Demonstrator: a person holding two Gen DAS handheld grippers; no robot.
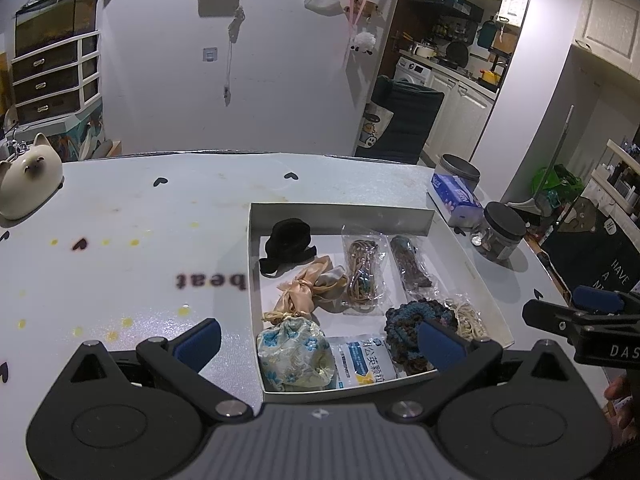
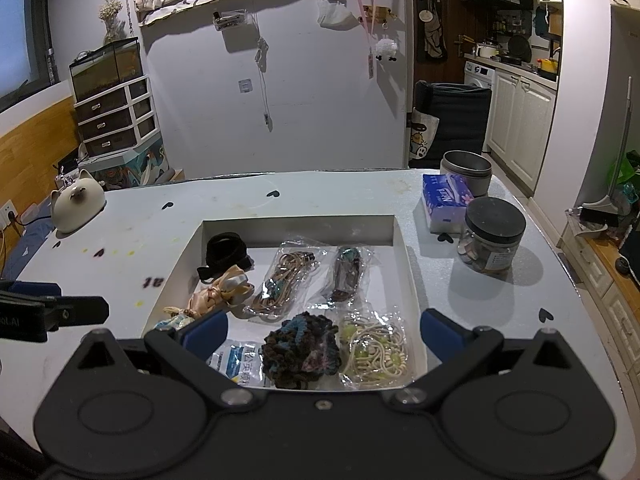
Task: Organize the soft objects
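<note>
A shallow white box (image 1: 340, 213) (image 2: 298, 226) on the table holds several soft things: a black band (image 1: 286, 248) (image 2: 224, 252), a peach satin bow (image 1: 308, 290) (image 2: 218, 290), a blue floral pouch (image 1: 294, 354), a white sachet (image 1: 362, 360) (image 2: 236, 362), a dark crochet piece (image 1: 412, 322) (image 2: 302, 350), and bagged cords (image 1: 362, 270) (image 2: 280, 276) and beads (image 2: 374, 350). My left gripper (image 1: 320, 344) is open and empty above the box's near edge. My right gripper (image 2: 324, 332) is open and empty above the crochet piece.
A cat-shaped ceramic (image 1: 28, 176) (image 2: 76, 200) stands at the table's far left. A tissue pack (image 1: 456, 196) (image 2: 444, 200), a metal tin (image 2: 466, 172) and a dark-lidded jar (image 1: 500, 232) (image 2: 492, 236) stand right of the box. The table edge runs close on the right.
</note>
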